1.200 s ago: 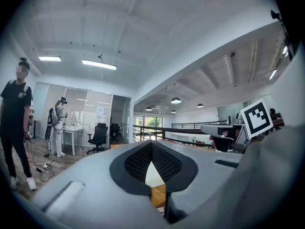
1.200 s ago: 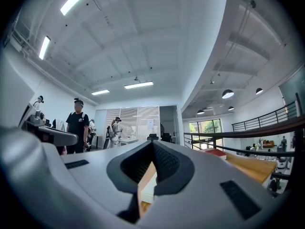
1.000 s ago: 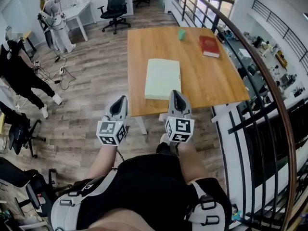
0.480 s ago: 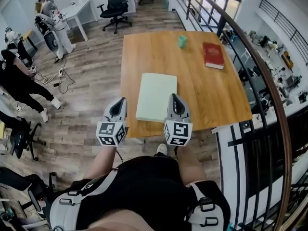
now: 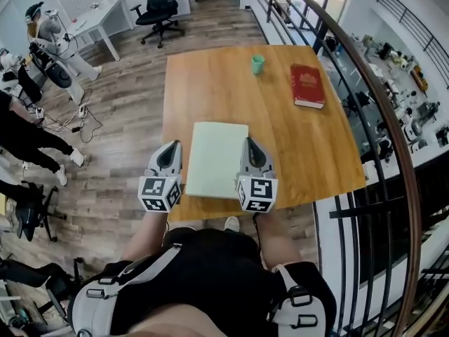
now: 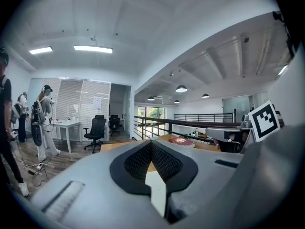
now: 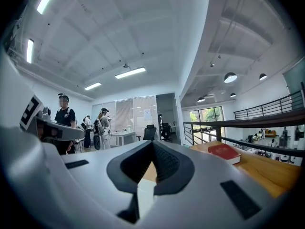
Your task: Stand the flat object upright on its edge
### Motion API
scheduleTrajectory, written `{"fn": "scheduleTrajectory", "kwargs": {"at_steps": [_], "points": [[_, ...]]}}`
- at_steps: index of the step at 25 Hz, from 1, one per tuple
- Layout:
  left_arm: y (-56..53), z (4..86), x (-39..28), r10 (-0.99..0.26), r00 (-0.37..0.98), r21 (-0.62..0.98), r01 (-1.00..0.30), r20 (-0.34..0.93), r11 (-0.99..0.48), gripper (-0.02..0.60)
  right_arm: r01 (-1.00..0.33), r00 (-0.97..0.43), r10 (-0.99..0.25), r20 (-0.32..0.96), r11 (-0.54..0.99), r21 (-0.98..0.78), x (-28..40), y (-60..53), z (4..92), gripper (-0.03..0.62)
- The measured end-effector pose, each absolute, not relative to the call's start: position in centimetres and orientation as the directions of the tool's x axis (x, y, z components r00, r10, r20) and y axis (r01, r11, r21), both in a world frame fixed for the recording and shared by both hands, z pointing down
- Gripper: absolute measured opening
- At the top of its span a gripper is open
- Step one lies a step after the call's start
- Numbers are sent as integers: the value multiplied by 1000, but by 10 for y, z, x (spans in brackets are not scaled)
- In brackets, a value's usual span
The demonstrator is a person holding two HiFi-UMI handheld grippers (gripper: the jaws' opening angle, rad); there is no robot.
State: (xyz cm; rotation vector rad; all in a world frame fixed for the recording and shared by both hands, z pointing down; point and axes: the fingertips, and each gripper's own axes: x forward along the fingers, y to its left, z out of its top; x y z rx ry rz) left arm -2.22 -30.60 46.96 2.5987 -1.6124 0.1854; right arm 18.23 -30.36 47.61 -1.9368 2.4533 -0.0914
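A pale green flat book [image 5: 215, 159] lies flat on the wooden table [image 5: 295, 146], near its front edge. A red book [image 5: 307, 85] lies flat at the far right, also visible in the left gripper view [image 6: 182, 140] and the right gripper view [image 7: 223, 151]. My left gripper [image 5: 172, 147] hovers just left of the green book, shut and empty. My right gripper [image 5: 251, 143] hovers at the book's right edge, also shut and empty. In both gripper views the jaws meet with nothing between them, left [image 6: 151, 146] and right [image 7: 153, 147].
A small green cup [image 5: 258, 63] stands at the table's far side. A curved railing [image 5: 365, 118] runs along the right of the table. To the left are people [image 5: 28, 135], a white desk [image 5: 98, 20] and an office chair [image 5: 158, 5].
The person has stepped up to the table. The green book, ahead of the grippers before, now lies between them. Both grippers stay shut.
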Motion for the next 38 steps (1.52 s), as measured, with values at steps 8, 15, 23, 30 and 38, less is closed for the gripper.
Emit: {"fn": "scheduleTrajectory", "kwargs": {"at_steps": [8, 15, 23, 30, 38], "points": [[-349, 477, -29, -872, 466, 33, -884, 152, -467, 5, -982, -182, -982, 56, 179, -58, 183, -331, 482, 5], [-372, 489, -28, -853, 489, 57, -871, 181, -488, 5, -989, -129, -990, 58, 125, -78, 197, -345, 486, 6], [-383, 516, -18, -812, 530, 101, -847, 242, -523, 129, -981, -145, -973, 179, 117, -158, 211, -357, 522, 106], [-388, 577, -15, -737, 538, 157, -837, 409, -524, 175, -968, -169, -928, 332, 94, -231, 218, -364, 582, 152], [-381, 662, -24, -641, 499, 207, -854, 583, -477, 181, -941, -230, -838, 494, 63, -331, 211, -354, 666, 172]]}}
